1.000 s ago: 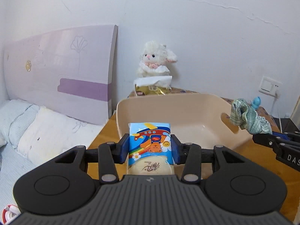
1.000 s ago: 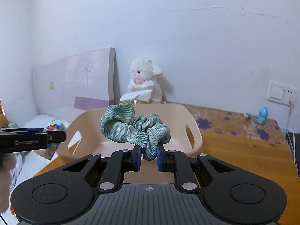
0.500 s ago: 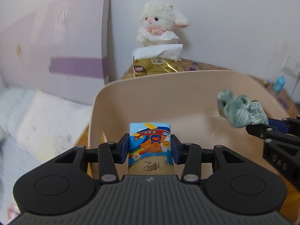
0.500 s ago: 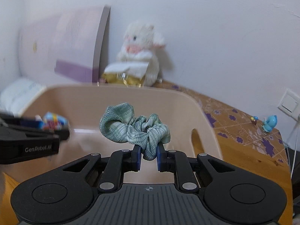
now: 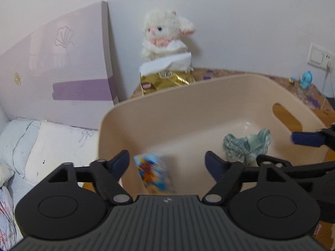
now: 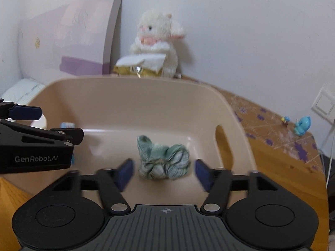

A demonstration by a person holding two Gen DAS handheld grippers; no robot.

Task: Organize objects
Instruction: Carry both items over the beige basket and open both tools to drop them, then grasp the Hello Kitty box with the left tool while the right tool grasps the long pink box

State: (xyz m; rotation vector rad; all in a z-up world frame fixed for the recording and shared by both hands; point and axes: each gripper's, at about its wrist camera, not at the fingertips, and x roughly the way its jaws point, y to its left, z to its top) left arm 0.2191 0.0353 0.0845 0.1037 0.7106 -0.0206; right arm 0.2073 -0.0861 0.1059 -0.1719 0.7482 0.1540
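Left tool [image 5: 167, 163] spread wide above the beige bin [image 5: 159, 113], gripping nothing; blurred tissue pack [image 5: 155, 173] loose between the pads, inside the near wall. Right tool [image 6: 163, 171] likewise wide, green scrunchie [image 6: 163, 161] free on the bin floor, clear of the handle cutout [image 6: 225, 144]. Open floor between both items.

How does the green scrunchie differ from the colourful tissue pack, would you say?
The green scrunchie is soft, bunched cloth; the tissue pack is a flat printed packet. The scrunchie lies toward the basket's handle side, the pack toward the opposite side. Both are inside the basket, released.
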